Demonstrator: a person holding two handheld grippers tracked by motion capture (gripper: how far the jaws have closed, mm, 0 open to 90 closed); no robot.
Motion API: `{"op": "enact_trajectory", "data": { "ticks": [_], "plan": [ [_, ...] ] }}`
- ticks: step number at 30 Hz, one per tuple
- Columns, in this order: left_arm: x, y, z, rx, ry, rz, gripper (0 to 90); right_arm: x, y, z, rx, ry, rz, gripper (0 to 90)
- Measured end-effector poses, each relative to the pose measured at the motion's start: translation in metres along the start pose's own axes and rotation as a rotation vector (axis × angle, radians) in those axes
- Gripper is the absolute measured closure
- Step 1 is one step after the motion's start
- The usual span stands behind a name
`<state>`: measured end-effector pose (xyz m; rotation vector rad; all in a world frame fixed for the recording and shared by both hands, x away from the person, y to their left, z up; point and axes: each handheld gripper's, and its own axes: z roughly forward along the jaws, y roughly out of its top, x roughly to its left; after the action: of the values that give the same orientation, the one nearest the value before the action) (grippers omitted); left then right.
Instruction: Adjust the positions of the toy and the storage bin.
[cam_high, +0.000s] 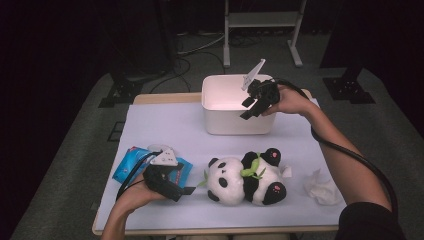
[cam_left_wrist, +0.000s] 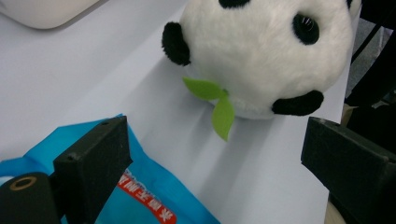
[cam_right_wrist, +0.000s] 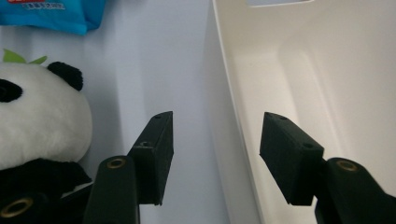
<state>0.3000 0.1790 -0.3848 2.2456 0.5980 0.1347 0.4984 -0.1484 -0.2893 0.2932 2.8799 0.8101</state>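
Observation:
A white bin (cam_high: 235, 125) stands at the back of the table. My right gripper (cam_high: 248, 110) hangs open over its right front rim. In the right gripper view the right gripper (cam_right_wrist: 215, 135) straddles the bin wall (cam_right_wrist: 233, 107), one jaw outside and one inside, with neither pad touching it. A panda plush (cam_high: 245, 180) lies on its back in the middle front. My left gripper (cam_high: 184, 194) rests open at the front left, over a blue packet (cam_high: 131, 162). In the left gripper view the left gripper (cam_left_wrist: 215, 140) points at the panda's head (cam_left_wrist: 261, 51) with nothing between its jaws.
A crumpled white tissue (cam_high: 322, 189) lies to the right of the panda. A white sheet (cam_high: 165, 125) covers the tabletop. The blue packet (cam_left_wrist: 154, 196) lies under the left jaw. A metal stand (cam_high: 262, 30) rises behind the table on the grey floor.

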Motion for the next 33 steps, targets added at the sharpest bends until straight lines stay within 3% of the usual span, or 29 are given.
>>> {"op": "enact_trajectory", "data": {
  "ticks": [6, 16, 23, 28, 33],
  "plan": [
    [0.002, -0.003, -0.005, -0.004, 0.009, -0.009, 7.6, -0.006, 0.000, 0.008, 0.017, -0.001, -0.005, 49.9],
    [0.004, -0.005, -0.004, -0.004, 0.011, -0.015, 7.7, -0.009, -0.003, 0.022, 0.045, 0.025, 0.001, 68.7],
    [0.003, -0.007, -0.004, -0.003, 0.012, -0.017, 7.7, -0.011, -0.003, 0.027, 0.054, 0.011, 0.008, 78.4],
    [0.005, -0.007, -0.006, -0.012, 0.019, -0.023, 7.7, -0.013, -0.003, 0.027, 0.061, 0.016, 0.015, 81.5],
    [0.005, -0.007, -0.008, -0.014, 0.018, -0.023, 7.6, -0.015, -0.003, 0.027, 0.060, 0.054, 0.029, 83.2]
  ]
}}
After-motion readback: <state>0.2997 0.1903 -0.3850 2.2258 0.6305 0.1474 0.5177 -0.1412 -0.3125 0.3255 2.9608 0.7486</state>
